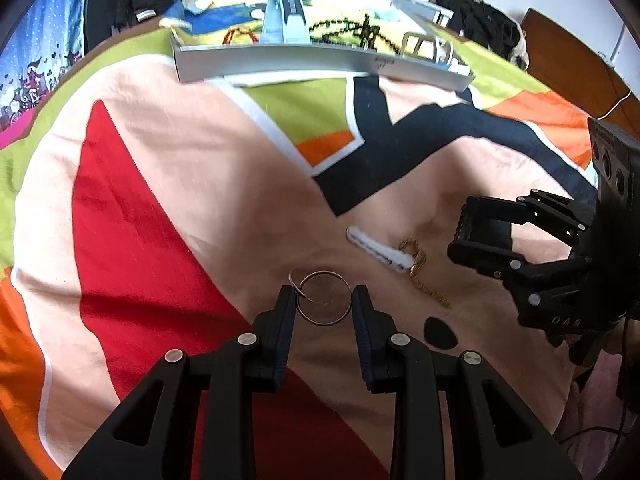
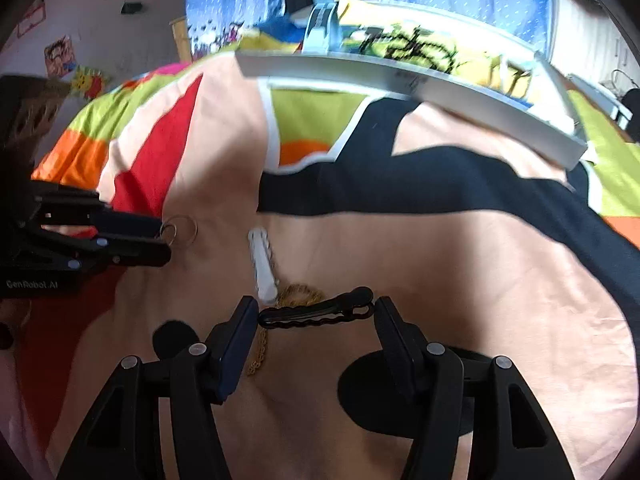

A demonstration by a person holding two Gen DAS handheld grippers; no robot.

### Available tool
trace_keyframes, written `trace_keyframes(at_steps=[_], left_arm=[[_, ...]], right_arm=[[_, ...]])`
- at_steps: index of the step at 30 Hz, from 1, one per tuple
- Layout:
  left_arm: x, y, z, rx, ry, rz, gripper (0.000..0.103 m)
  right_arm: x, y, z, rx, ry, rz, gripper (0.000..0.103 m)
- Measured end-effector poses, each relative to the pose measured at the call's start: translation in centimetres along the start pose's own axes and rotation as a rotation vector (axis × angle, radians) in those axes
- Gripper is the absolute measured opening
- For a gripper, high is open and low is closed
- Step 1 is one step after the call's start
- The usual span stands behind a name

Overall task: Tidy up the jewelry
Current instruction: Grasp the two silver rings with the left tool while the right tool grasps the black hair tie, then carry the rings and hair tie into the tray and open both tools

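The left gripper [image 1: 323, 300] clamps a pair of metal hoops [image 1: 320, 298] across their width, lifting them off the bedspread [image 1: 180, 208]. The right gripper [image 2: 316, 312] holds a black hair clip [image 2: 316, 312] lengthwise, apparently pinched end to end. A white clip [image 2: 262, 266] and gold chain [image 2: 298, 296] remain on the cloth. The grey tray [image 1: 320, 65], their likely destination, sits well beyond.

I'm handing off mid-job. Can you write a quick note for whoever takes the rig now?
Left gripper: jaws shut on thin metal hoop rings.
Right gripper: jaws closed on black wavy hair clip, held end to end.
Still on the patterned bedspread: white hair clip, gold chain.
White tray sits beyond.
Left: carry both held items to the tray, then the rest.
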State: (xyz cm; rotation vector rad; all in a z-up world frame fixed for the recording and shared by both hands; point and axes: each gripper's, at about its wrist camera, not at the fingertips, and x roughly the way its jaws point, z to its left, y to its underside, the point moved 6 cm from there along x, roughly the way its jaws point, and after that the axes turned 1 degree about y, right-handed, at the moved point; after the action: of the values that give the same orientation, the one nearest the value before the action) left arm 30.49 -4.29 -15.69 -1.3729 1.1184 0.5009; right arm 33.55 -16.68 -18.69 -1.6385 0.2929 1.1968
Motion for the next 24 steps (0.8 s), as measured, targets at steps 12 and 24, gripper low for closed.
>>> trace_keyframes(at_steps=[12, 24], left_arm=[[-3.1, -1.8, -0.5, -0.024, -0.005, -0.119, 0.024], [-7.7, -11.7, 1.5, -0.081, -0.007, -0.3, 0.024]], right_arm=[[-2.9, -2.4, -0.8, 0.057, 0.008, -0.135, 0.058], [-4.9, -7.7, -3.1, 0.113, 0.049, -0.315, 0.058]])
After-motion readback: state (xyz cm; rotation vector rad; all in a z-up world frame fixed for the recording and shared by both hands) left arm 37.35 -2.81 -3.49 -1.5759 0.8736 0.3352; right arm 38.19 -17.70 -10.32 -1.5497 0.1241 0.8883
